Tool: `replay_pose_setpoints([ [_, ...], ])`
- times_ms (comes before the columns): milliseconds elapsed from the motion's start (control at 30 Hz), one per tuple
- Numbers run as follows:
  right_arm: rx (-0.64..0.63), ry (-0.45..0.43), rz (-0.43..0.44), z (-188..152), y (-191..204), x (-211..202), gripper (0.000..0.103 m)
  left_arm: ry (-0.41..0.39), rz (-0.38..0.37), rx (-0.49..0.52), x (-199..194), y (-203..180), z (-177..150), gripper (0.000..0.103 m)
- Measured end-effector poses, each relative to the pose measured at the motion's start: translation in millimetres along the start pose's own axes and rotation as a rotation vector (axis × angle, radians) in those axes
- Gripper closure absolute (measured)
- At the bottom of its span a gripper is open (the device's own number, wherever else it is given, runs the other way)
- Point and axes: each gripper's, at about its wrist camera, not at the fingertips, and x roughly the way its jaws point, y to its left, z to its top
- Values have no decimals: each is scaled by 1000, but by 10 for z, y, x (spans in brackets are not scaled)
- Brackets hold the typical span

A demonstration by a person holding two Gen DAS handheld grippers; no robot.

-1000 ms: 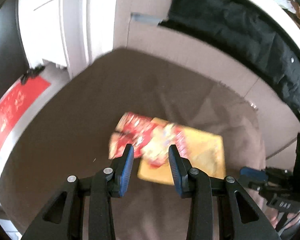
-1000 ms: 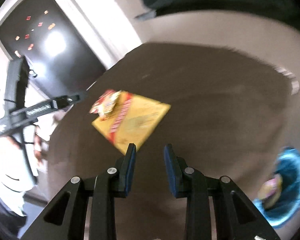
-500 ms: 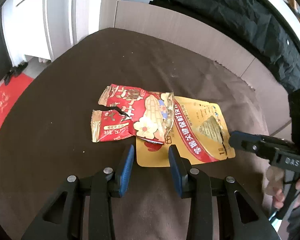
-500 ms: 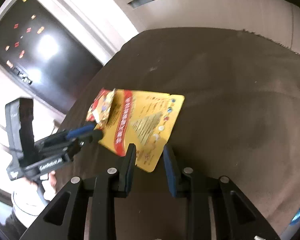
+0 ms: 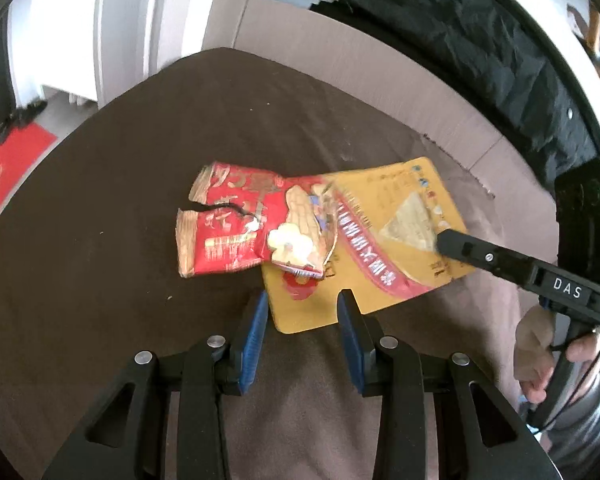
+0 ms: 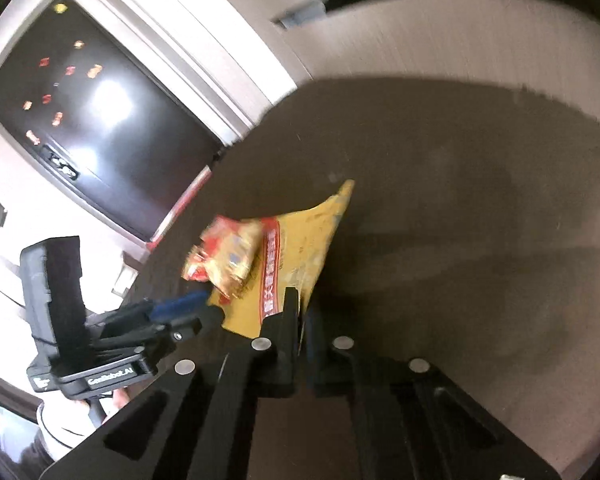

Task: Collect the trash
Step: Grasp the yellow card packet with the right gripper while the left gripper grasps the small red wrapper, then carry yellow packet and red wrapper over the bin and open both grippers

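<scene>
Now the right gripper [image 6: 300, 312] jaws have just closed on the yellow packet [image 6: 296, 248]; left gripper [image 5: 302, 312] jaws half-open.

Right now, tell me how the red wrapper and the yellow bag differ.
The red wrapper is crumpled and torn at its left edge; the yellow bag is smooth, stiffer and larger. The red wrapper lies partly on top of the yellow bag. The right gripper is shut on the yellow bag's edge; nothing grips the red wrapper. Both are empty snack packets on the brown table.
</scene>
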Motion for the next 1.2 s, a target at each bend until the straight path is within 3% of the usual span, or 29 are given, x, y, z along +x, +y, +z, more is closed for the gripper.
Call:
replay_pose_setpoints([
  [200,-31,-53,-78,25,-113,-332,102,-87,28,-29,-329,72,116,65],
  [300,-46,-78,-148,24,-222,-524,102,-85,60,-99,-256,193,251,63],
  [467,-75,-110,-233,-34,-332,-782,102,-82,178,-303,-73,419,344,58],
  [633,-113,-122,-277,-188,-381,-991,101,-70,138,-472,-50,556,184,57],
  [800,-122,-139,-282,-215,-373,-975,101,-108,134,-581,-19,582,190,57],
  [867,-124,-146,-276,-267,-367,-1006,101,-100,111,-564,15,512,216,60],
  [900,-124,-151,-274,-282,-364,-1031,101,-83,65,-530,72,447,231,69],
  [933,-125,-157,-273,-304,-358,-1069,101,-69,46,-505,113,383,239,91],
  [967,-124,-162,-273,-310,-359,-1093,101,-60,42,-475,136,284,232,95],
  [1200,-118,-233,-295,-333,-402,-1459,101,-146,44,-241,-119,-441,355,100],
])
